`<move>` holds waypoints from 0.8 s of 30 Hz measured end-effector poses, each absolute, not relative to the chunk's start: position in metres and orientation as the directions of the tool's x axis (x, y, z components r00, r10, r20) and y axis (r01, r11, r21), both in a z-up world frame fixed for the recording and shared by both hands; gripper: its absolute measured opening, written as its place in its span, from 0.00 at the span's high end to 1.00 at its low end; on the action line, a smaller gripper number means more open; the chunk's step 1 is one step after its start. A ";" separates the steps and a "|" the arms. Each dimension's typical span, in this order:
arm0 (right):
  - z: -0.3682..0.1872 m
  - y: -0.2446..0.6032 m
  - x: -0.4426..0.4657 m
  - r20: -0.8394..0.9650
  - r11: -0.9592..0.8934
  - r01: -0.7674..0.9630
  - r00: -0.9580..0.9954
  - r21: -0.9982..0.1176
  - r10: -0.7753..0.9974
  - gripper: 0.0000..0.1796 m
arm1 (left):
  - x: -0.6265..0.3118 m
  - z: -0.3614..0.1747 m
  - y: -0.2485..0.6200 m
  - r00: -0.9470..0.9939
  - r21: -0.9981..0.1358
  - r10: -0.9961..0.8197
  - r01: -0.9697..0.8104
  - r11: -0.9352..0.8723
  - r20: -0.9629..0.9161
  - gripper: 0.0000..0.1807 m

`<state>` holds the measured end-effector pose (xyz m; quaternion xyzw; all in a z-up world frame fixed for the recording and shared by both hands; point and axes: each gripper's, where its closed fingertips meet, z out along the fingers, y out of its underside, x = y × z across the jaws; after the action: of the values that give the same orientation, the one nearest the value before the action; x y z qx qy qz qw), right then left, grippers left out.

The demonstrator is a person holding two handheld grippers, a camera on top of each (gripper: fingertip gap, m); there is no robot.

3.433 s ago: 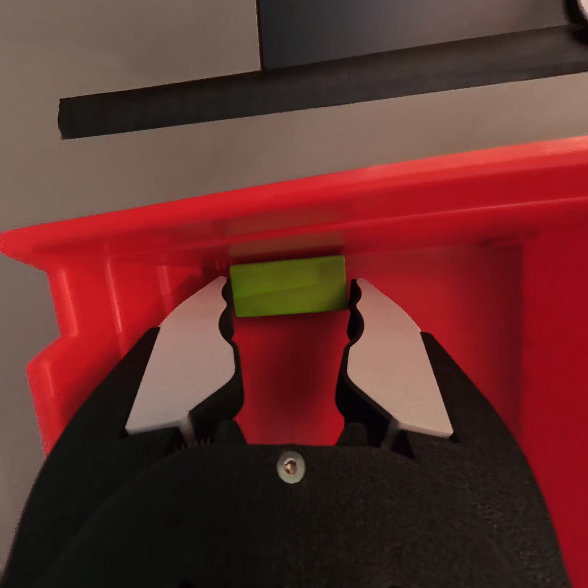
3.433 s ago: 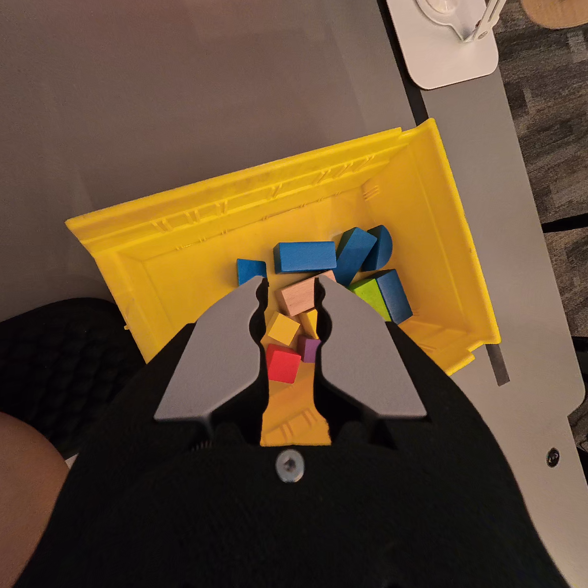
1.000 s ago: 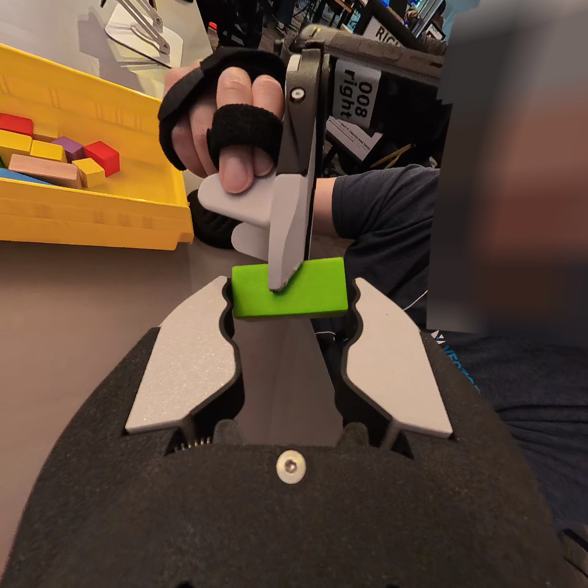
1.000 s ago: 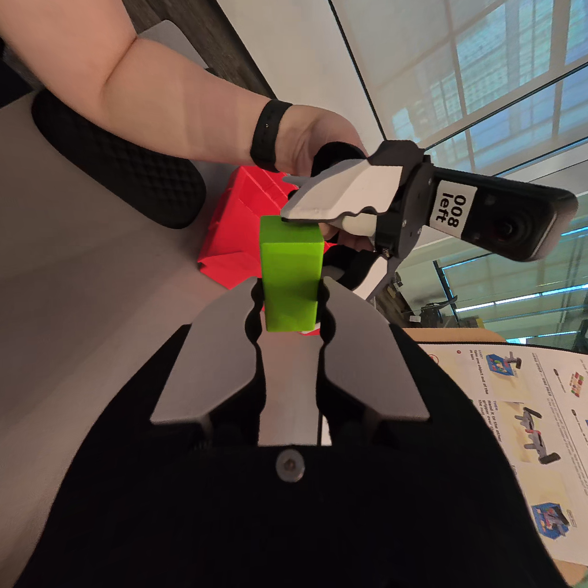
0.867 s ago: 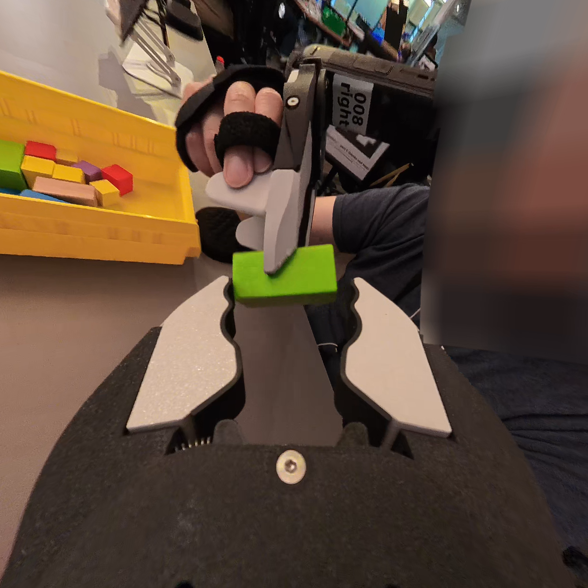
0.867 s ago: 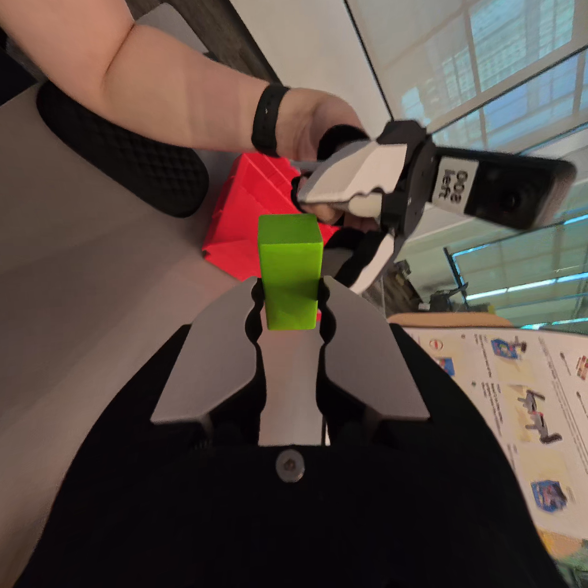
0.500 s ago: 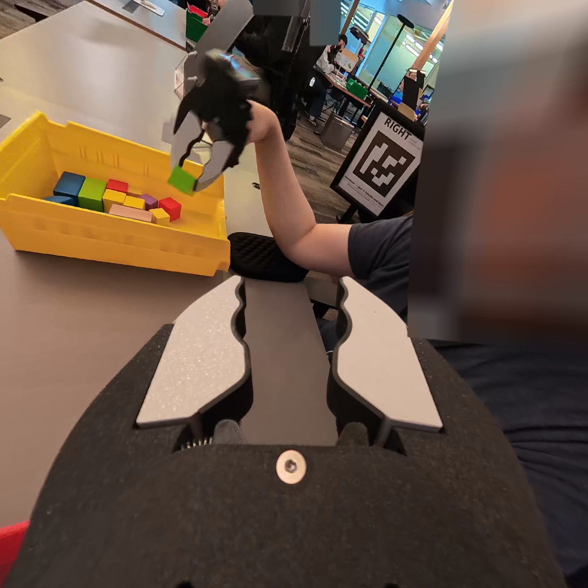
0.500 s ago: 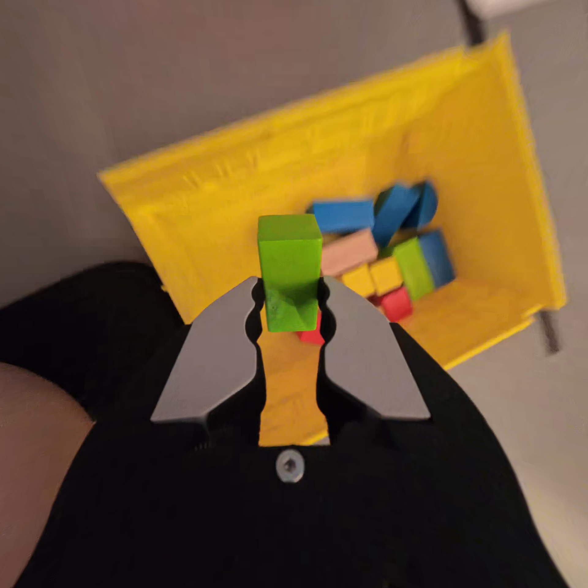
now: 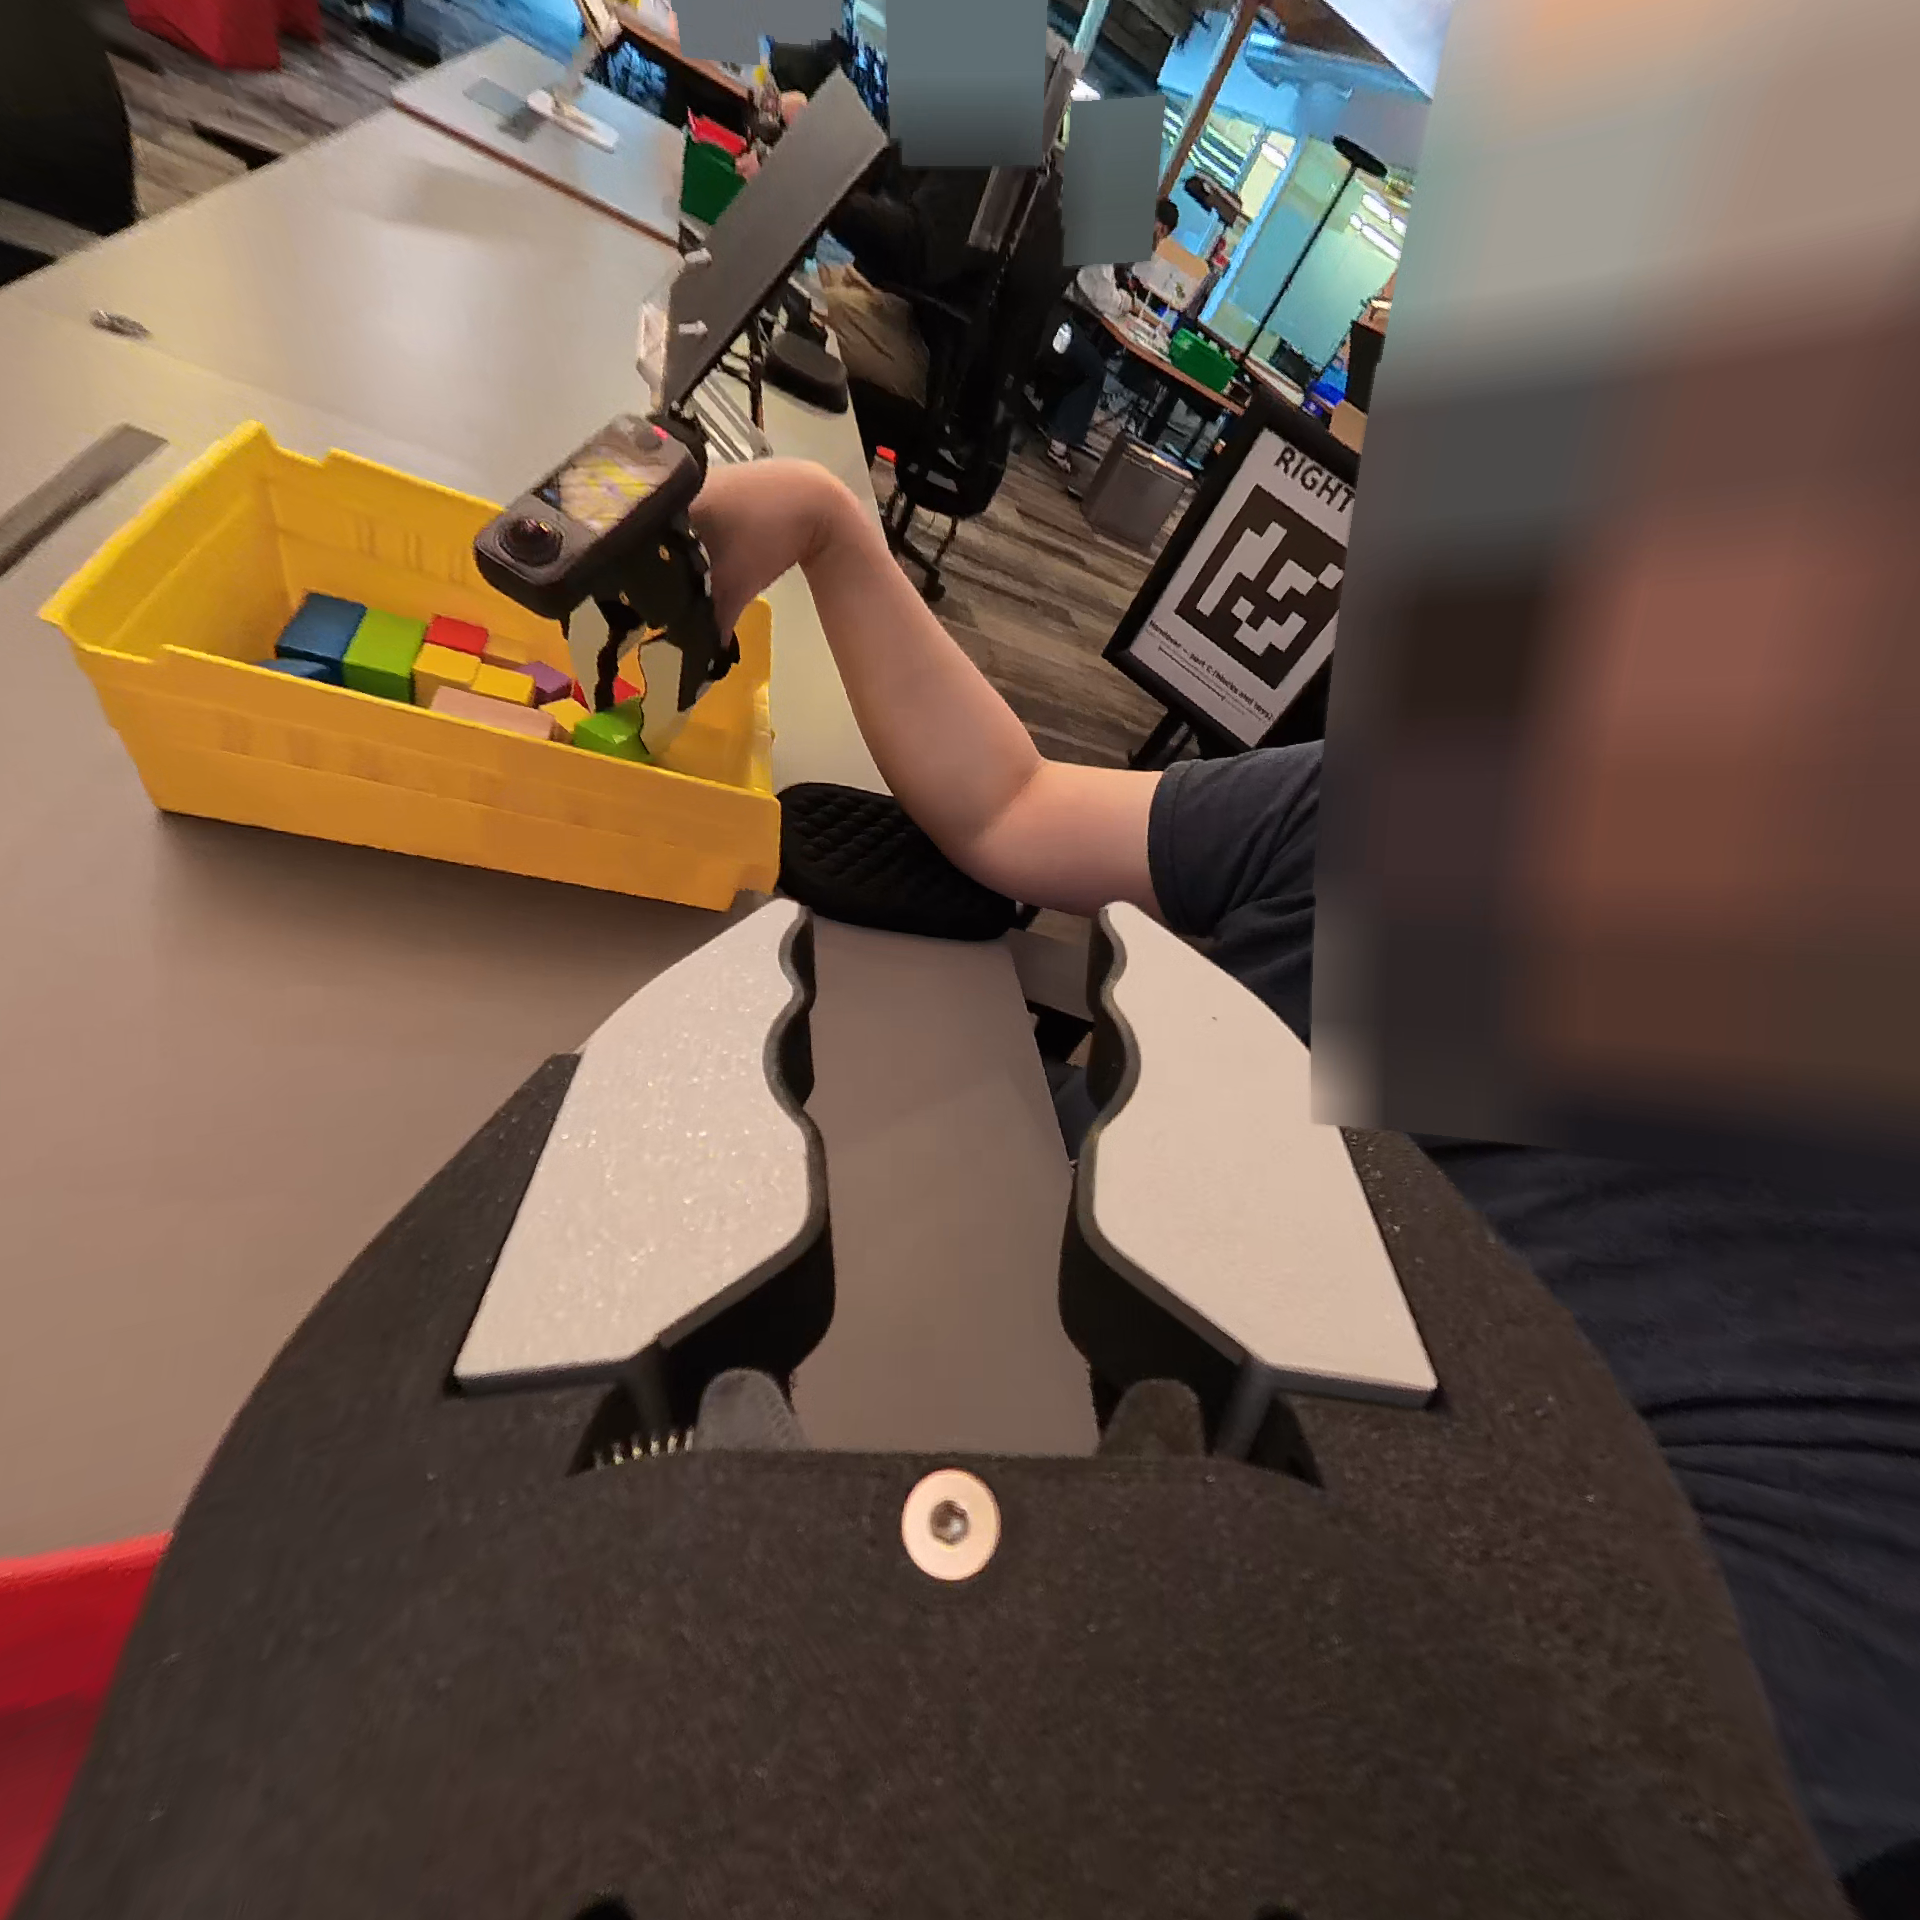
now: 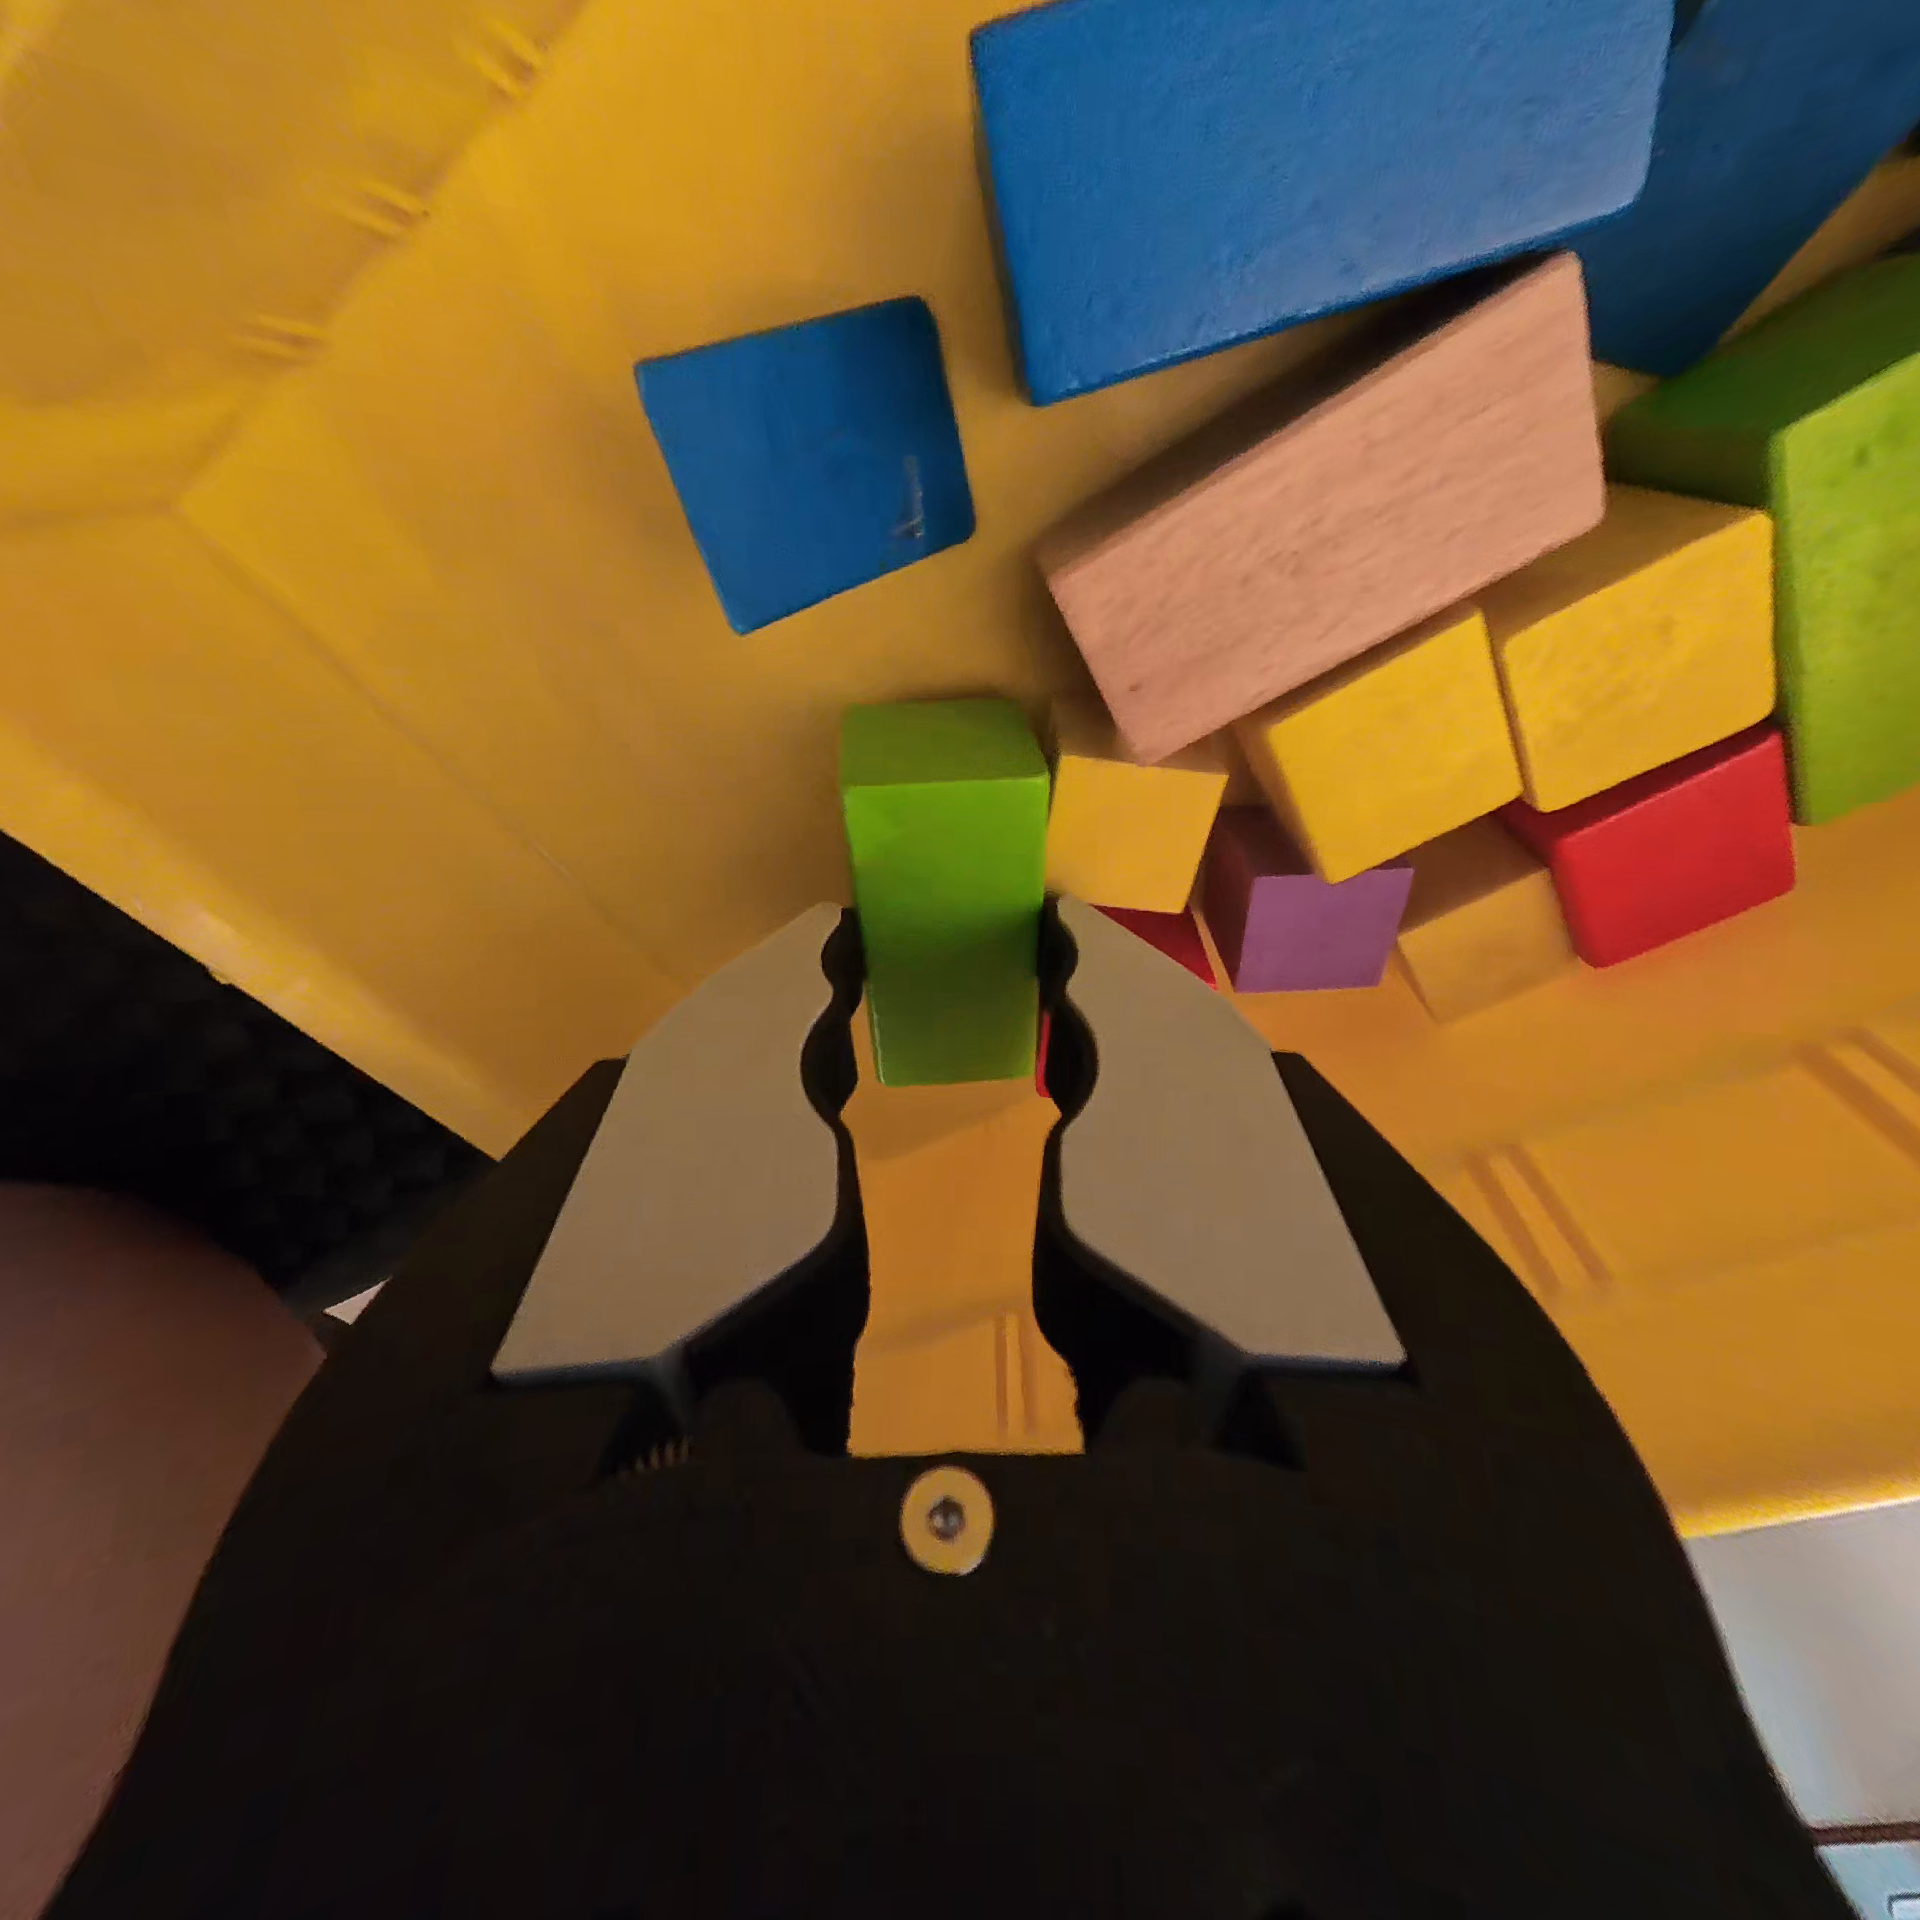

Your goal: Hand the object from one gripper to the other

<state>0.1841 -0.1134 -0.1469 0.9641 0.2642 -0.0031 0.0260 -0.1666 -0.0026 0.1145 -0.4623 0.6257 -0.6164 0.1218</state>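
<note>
My right gripper (image 10: 945,925) is shut on a lime green block (image 10: 940,831) and holds it low inside the yellow bin (image 10: 416,644), beside a small yellow cube. In the left wrist view the right gripper (image 9: 639,717) reaches down into the yellow bin (image 9: 416,810) with the green block (image 9: 611,730) at its tips. My left gripper (image 9: 948,935) is open and empty, over the grey table (image 9: 260,1039) near its front edge.
The bin holds several blocks: blue (image 10: 1309,177), plain wood (image 10: 1330,509), yellow (image 10: 1382,743), purple (image 10: 1304,920), red (image 10: 1662,847) and another green (image 10: 1849,582). A red bin's corner (image 9: 62,1621) shows at lower left. A black arm rest pad (image 9: 894,862) lies by the bin. A person's arm (image 9: 935,707) reaches across.
The green block passed from my left gripper to my right. My left gripper opened and drew back. My right gripper carried the block over the yellow bin and lowered it inside.
</note>
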 end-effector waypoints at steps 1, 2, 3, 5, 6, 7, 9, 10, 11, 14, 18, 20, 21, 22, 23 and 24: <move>-0.147 -0.113 0.183 -0.024 -0.860 0.508 0.861 0.045 0.508 0.81 | -0.168 0.117 -0.001 -0.541 -0.888 -0.733 -0.418 -0.191 0.413 0.73; -0.147 -0.113 0.181 -0.037 -0.863 0.503 0.864 0.041 0.502 0.81 | -0.170 0.119 -0.001 -0.544 -0.891 -0.733 -0.410 -0.194 0.409 0.73; -0.147 -0.113 0.178 -0.051 -0.868 0.495 0.869 0.037 0.493 0.81 | -0.171 0.120 -0.001 -0.545 -0.893 -0.732 -0.406 -0.195 0.408 0.73; -0.147 -0.113 0.178 -0.056 -0.872 0.488 0.873 0.044 0.485 0.81 | -0.173 0.121 0.000 -0.542 -0.896 -0.738 -0.401 -0.192 0.401 0.73; -0.147 -0.113 0.179 -0.048 -0.873 0.485 0.874 0.047 0.483 0.81 | -0.174 0.122 -0.001 -0.543 -0.897 -0.739 -0.398 -0.190 0.398 0.73; -0.147 -0.113 0.180 -0.044 -0.874 0.483 0.875 0.051 0.482 0.81 | -0.174 0.122 -0.001 -0.545 -0.898 -0.738 -0.396 -0.191 0.397 0.73; -0.147 -0.112 0.180 -0.043 -0.876 0.479 0.878 0.050 0.478 0.81 | -0.175 0.123 -0.001 -0.545 -0.898 -0.738 -0.396 -0.191 0.397 0.73; -0.147 -0.112 0.180 -0.042 -0.878 0.476 0.879 0.050 0.475 0.81 | -0.175 0.122 -0.001 -0.543 -0.897 -0.739 -0.398 -0.192 0.398 0.73; -0.147 -0.112 0.180 -0.042 -0.878 0.475 0.880 0.051 0.473 0.81 | -0.175 0.122 -0.001 -0.537 -0.895 -0.742 -0.401 -0.195 0.402 0.73; -0.147 -0.112 0.179 -0.040 -0.878 0.476 0.879 0.048 0.474 0.81 | -0.178 0.123 0.002 -0.527 -0.896 -0.748 -0.394 -0.204 0.403 0.73; -0.134 -0.110 0.176 -0.023 -0.886 0.464 0.885 0.003 0.464 0.81 | -0.185 0.129 0.016 -0.471 -0.908 -0.797 -0.355 -0.221 0.378 0.73; -0.120 -0.108 0.175 0.014 -0.884 0.465 0.885 -0.050 0.465 0.81 | -0.188 0.124 0.043 -0.323 -0.915 -0.888 -0.342 -0.214 0.329 0.72; -0.110 -0.107 0.176 0.049 -0.879 0.469 0.883 -0.088 0.466 0.81 | -0.191 0.122 0.059 -0.239 -0.923 -0.928 -0.328 -0.201 0.287 0.72; -0.098 -0.105 0.178 0.093 -0.870 0.474 0.880 -0.137 0.465 0.82 | -0.195 0.125 0.073 -0.168 -0.936 -0.955 -0.298 -0.186 0.243 0.72; -0.085 -0.103 0.181 0.138 -0.858 0.475 0.880 -0.194 0.455 0.83 | -0.200 0.132 0.085 -0.117 -0.954 -0.972 -0.246 -0.170 0.203 0.72; -0.072 -0.101 0.187 0.191 -0.845 0.471 0.881 -0.254 0.433 0.83 | -0.205 0.144 0.096 -0.073 -0.974 -0.983 -0.164 -0.153 0.167 0.72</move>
<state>0.1873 -0.1007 -0.0717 0.9584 0.2358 0.0635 -0.1479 -0.2053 0.0957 0.1438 -0.5547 0.5172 -0.5186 0.3947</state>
